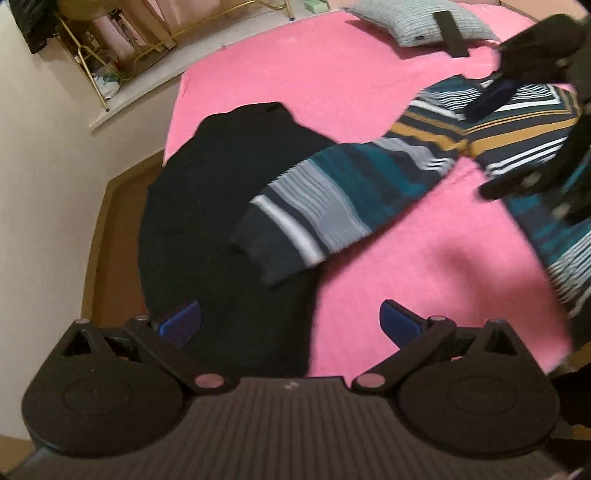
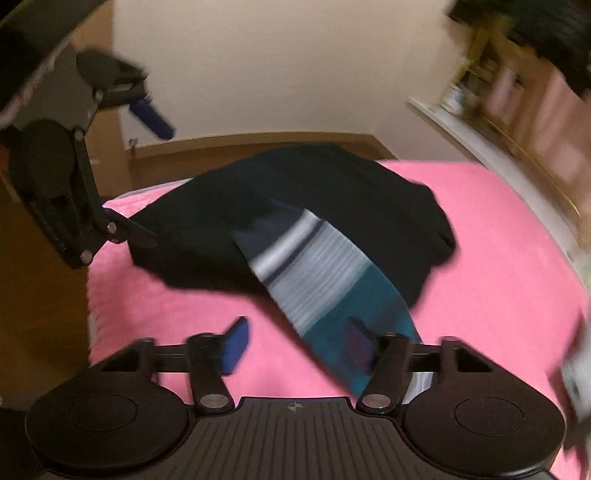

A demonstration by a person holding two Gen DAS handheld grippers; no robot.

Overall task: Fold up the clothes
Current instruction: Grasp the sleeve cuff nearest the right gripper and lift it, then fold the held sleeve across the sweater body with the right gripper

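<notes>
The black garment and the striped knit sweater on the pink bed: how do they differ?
The black garment is plain dark; the striped knit sweater has teal, grey, white and mustard bands. The black garment lies in a compact heap near the bed's edge; the sweater is spread out, its sleeve lying over the black garment. Both rest on the pink bed cover, and neither gripper holds them.

Bed point(image 1: 332, 74) covered by pink fleece blanket point(image 1: 424, 258), wooden floor point(image 1: 122, 221) beside it. Black garment point(image 1: 221, 184) lies spread on blanket near bed edge. Striped sweater point(image 1: 498, 125) lies on blanket beside it; its sleeve point(image 1: 314, 210) stretches out, cuff overlapping black garment. Grey striped pillow point(image 1: 417, 22) at far end of bed, dark flat rectangular object point(image 1: 452, 33) on top of it.
</notes>
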